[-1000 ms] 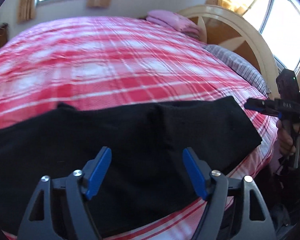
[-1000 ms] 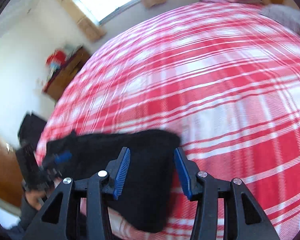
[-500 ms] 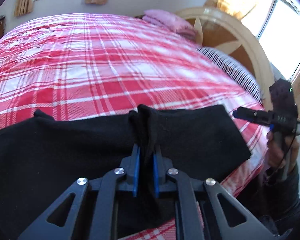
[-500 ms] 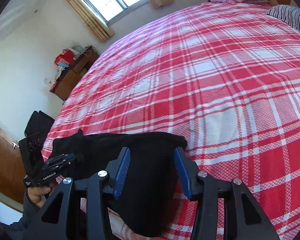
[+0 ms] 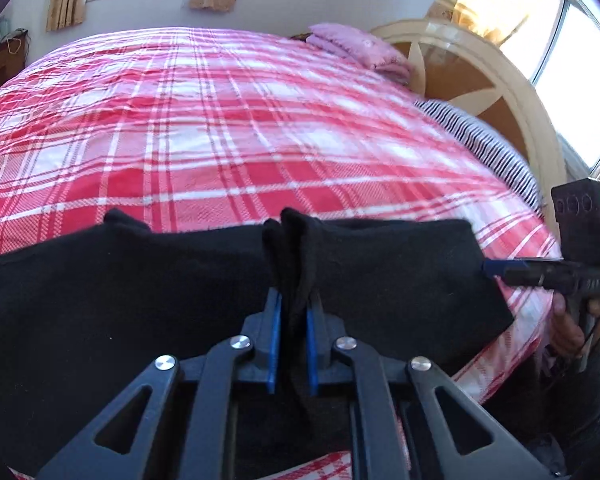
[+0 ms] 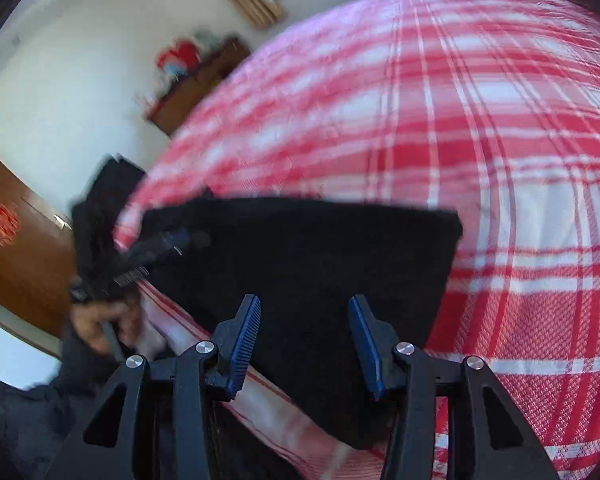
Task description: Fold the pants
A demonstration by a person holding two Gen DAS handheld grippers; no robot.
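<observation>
The left gripper (image 5: 292,332), wide open a second ago, has now closed on a bunched ridge of the black fabric pants (image 5: 140,300), which lie along the near edge of the red-and-white plaid bedspread (image 5: 220,120). The right gripper (image 6: 304,344) has come closer over the pants' end, its blue pads still spread with cloth between them. Beyond lie a folded pink blanket (image 5: 360,48), a striped pillow (image 5: 484,140) and the cream wooden headboard (image 5: 512,92).
</observation>
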